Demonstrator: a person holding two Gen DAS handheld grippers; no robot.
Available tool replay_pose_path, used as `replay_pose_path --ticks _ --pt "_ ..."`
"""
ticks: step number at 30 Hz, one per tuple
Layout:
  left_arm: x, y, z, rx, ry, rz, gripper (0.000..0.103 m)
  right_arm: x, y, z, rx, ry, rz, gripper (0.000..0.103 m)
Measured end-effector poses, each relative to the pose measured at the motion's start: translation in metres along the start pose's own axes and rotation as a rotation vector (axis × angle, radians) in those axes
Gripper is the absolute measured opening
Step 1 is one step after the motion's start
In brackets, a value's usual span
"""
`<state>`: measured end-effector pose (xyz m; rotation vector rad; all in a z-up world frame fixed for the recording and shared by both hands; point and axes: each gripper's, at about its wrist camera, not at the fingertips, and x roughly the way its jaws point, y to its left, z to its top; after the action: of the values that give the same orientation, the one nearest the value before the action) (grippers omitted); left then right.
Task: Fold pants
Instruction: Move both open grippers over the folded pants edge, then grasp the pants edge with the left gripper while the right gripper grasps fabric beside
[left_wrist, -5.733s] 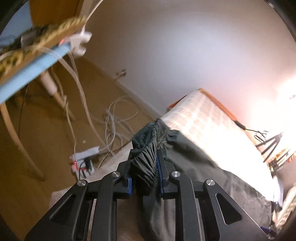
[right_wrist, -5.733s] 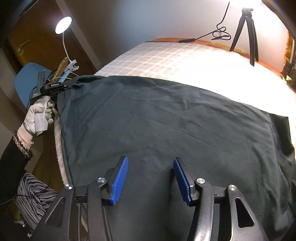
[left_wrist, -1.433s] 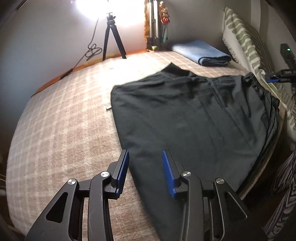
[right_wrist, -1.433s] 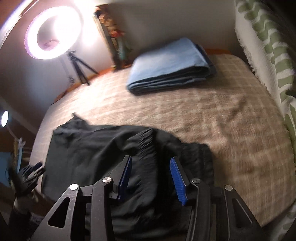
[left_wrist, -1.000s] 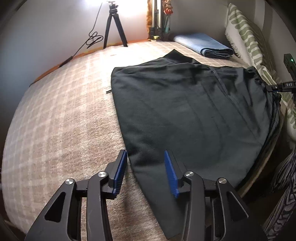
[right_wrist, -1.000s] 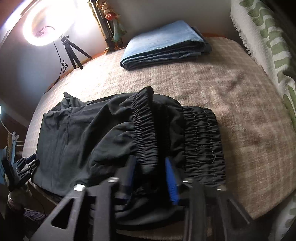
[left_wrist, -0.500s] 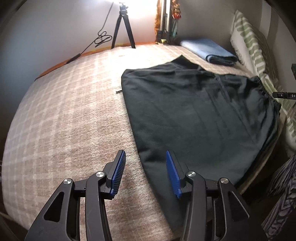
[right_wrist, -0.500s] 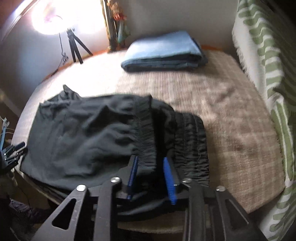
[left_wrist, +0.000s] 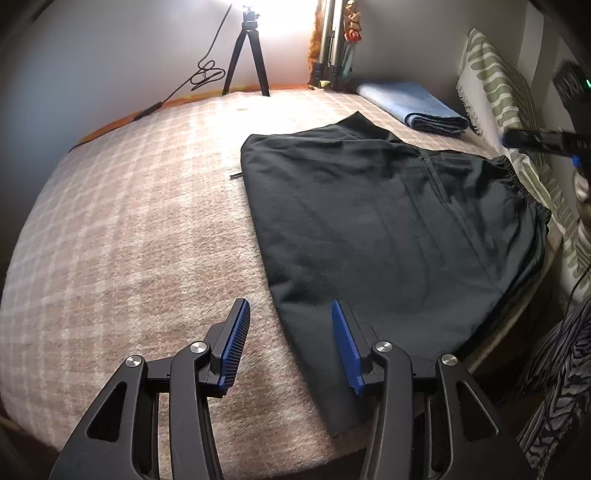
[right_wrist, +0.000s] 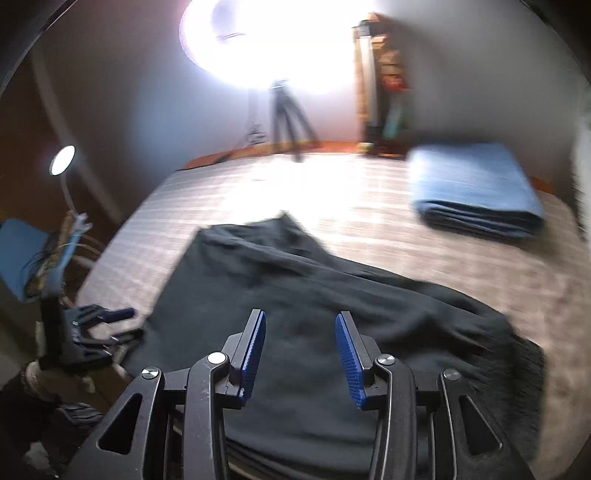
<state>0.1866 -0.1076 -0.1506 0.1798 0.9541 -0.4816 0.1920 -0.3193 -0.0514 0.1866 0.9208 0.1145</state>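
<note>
Dark pants (left_wrist: 388, 229) lie folded lengthwise on the checked bed cover (left_wrist: 129, 221), waistband (left_wrist: 524, 184) at the far right, leg end near the bed's front edge. My left gripper (left_wrist: 286, 339) is open and empty, just above the leg end's left edge. In the right wrist view the pants (right_wrist: 295, 295) lie spread below my right gripper (right_wrist: 299, 350), which is open and empty above the waist end; this view is blurred. The right gripper also shows in the left wrist view (left_wrist: 539, 140), and the left gripper shows at the left of the right wrist view (right_wrist: 99, 325).
Folded blue jeans (left_wrist: 410, 105) lie at the bed's far side, also in the right wrist view (right_wrist: 476, 192). A tripod (left_wrist: 247, 55) with a bright ring light stands behind. A green-patterned pillow (left_wrist: 495, 85) lies at the right. A small dark object (left_wrist: 235, 175) lies beside the pants.
My right gripper has opened, let go of the waistband and lifted away; the waistband now lies flat. My left gripper stays open near the leg end.
</note>
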Motion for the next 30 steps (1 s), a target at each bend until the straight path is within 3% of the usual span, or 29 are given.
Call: replay_pose_path --ticks 4,6,9,16,19,23,30 --pt "-0.002 0.001 -0.002 -0.002 0.001 -0.015 0.045 0.027 0.029 0.016 -0.054 0.011 0.039 0.047" --pt "-0.002 0.001 -0.003 -0.003 0.001 -0.022 0.045 0.037 0.04 0.022 -0.068 0.002 0.05 0.063" --pt "-0.002 0.003 -0.004 -0.02 0.008 -0.048 0.045 0.057 0.057 0.033 -0.102 0.007 0.061 0.071" --pt "0.011 0.017 -0.009 -0.147 0.052 -0.154 0.045 0.111 0.082 0.052 -0.091 0.115 0.183 0.072" --pt "0.01 0.018 -0.009 -0.162 0.05 -0.167 0.045 0.136 0.089 0.057 -0.055 0.172 0.215 0.066" --pt "0.01 0.02 -0.009 -0.188 0.049 -0.196 0.045 0.163 0.104 0.066 -0.052 0.218 0.221 0.055" --pt "0.009 0.017 -0.014 -0.208 0.045 -0.294 0.042 0.222 0.106 0.082 0.031 0.315 0.17 0.055"
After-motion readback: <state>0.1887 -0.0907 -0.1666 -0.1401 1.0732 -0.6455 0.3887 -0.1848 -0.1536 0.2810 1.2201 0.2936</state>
